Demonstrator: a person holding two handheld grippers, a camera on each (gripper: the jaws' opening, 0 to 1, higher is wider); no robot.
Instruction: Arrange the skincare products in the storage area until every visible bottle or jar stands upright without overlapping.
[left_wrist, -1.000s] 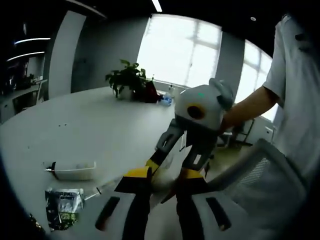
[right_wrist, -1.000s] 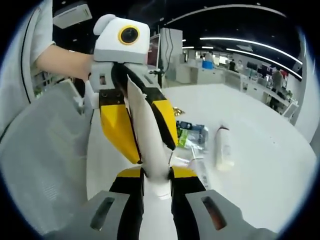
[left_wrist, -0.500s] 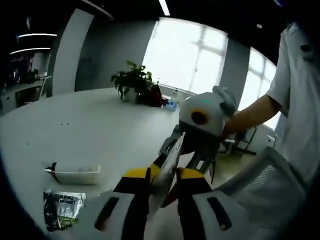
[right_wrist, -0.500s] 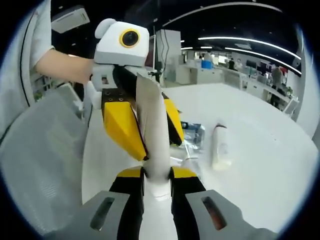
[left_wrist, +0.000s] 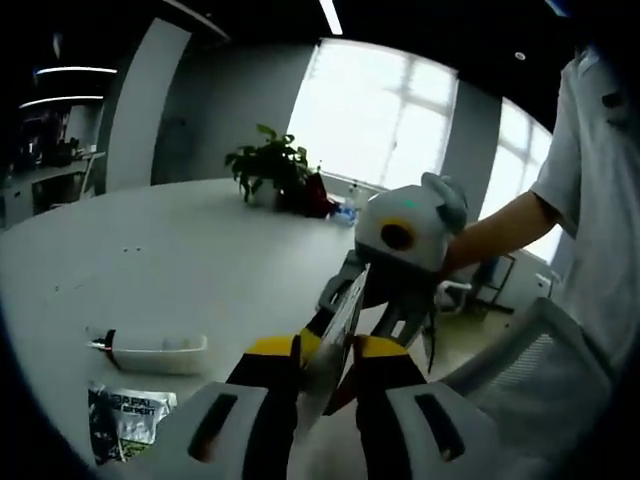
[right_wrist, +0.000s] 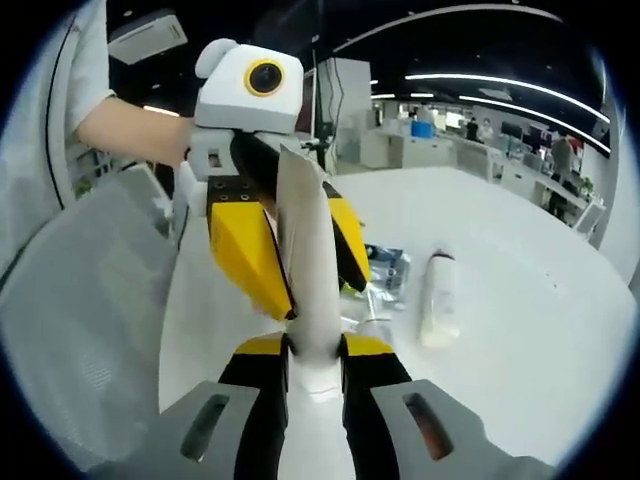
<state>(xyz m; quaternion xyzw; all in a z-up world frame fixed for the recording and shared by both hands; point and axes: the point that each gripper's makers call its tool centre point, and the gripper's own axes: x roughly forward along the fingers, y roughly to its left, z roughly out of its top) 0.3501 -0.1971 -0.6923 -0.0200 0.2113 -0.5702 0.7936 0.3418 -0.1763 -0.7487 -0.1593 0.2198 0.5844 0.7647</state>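
White tube (right_wrist: 310, 290) pinched between both claws above bench (left_wrist: 180, 270): right claw (right_wrist: 312, 352) clamped on lower end, left claw (right_wrist: 285, 255) closed on flat upper end, likely for a handover or re-grip before standing it. White bottle (right_wrist: 437, 300) lying flat at 2 o'clock. Sachet (right_wrist: 385, 268) beside it, not yet upright. Same tube (left_wrist: 335, 335) edge-on between left claw (left_wrist: 325, 355).

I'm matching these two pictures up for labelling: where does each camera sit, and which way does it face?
Left gripper view: rides the left gripper, facing the right gripper, window and plant; the person's arm shows.
Right gripper view: rides the right gripper, facing the left gripper and office; a forearm shows.
Shared: white tube held by both, table, lying bottle, sachet.
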